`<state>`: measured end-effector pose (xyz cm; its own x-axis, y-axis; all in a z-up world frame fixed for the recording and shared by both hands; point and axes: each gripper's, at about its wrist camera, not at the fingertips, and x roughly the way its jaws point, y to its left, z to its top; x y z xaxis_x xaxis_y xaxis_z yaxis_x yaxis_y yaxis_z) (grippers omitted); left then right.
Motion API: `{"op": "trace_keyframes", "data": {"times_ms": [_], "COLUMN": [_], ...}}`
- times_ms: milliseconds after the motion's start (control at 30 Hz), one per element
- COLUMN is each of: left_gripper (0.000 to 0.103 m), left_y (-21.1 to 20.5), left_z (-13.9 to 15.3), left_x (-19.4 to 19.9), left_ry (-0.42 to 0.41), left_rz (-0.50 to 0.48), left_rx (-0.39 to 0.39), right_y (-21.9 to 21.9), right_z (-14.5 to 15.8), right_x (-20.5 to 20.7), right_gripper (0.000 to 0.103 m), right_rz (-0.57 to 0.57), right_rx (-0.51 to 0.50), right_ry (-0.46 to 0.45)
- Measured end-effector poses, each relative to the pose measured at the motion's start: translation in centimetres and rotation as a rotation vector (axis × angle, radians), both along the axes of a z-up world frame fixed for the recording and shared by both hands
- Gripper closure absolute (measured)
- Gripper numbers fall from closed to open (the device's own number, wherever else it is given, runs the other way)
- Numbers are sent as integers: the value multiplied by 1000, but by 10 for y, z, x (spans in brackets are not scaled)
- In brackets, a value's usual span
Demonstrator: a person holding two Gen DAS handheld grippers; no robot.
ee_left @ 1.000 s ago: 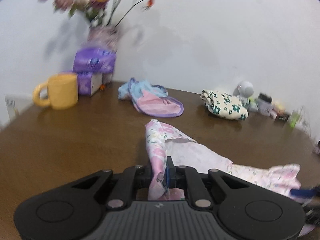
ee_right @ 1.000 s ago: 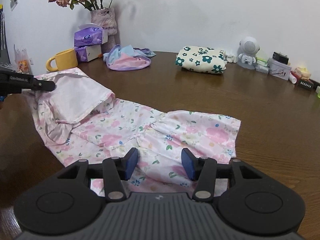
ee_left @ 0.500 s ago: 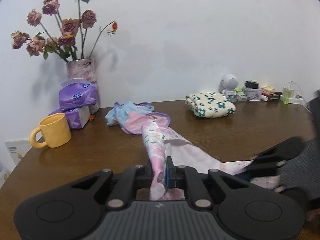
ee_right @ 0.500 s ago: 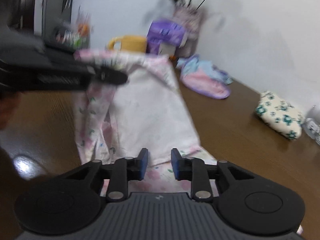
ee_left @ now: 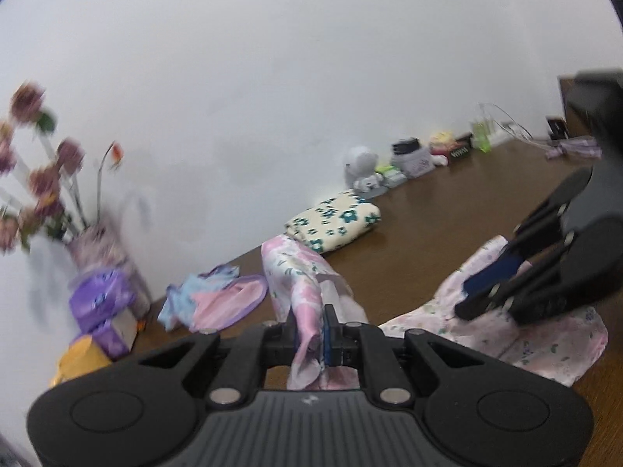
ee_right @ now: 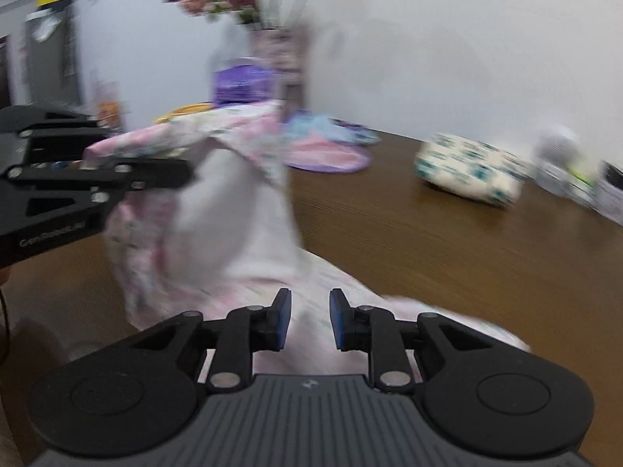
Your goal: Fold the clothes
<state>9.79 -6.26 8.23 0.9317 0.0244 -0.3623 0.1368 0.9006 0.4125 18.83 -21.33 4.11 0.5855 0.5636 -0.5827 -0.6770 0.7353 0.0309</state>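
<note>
A pink floral garment [ee_left: 296, 272] lies partly on the brown table [ee_left: 447, 225] and partly in the air. My left gripper [ee_left: 317, 330] is shut on one bunched end of it, which it holds above the table. In the right wrist view that gripper [ee_right: 183, 173] is at the left, and the garment [ee_right: 241, 202] hangs from it with its pale inside showing. My right gripper [ee_right: 310, 319] is narrowed on a fold at the garment's other end, with cloth between its blue pads. The left wrist view shows this gripper [ee_left: 486, 284] at the right, low over the cloth.
A folded cream cloth with green flowers [ee_left: 335, 222] lies near the wall. A blue, pink and purple garment [ee_left: 218, 299] is crumpled to the left. Purple tissue packs [ee_left: 101, 299], a flower vase and a yellow mug [ee_left: 78, 358] stand at the left. Small items [ee_left: 412, 155] line the wall.
My left gripper has rolled and lifted its end of the garment toward the right. My right gripper has narrowed from wide open onto the cloth and swung toward the left gripper.
</note>
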Motion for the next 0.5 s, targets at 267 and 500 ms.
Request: {"op": "trace_keyframes", "data": {"times_ms": [267, 500], "left_gripper": [94, 94], "left_y": [-56, -73], "left_z": [-36, -61], "left_x": [6, 9], "left_ry": [70, 120], "left_rz": [-121, -157], "left_rx": [181, 294], "right_y": [-54, -57], "right_z": [-13, -24], "right_x": [-5, -7], "right_gripper": [82, 82], "right_rz": [-116, -109], "right_rx": [89, 116], "right_ry": [61, 86]}}
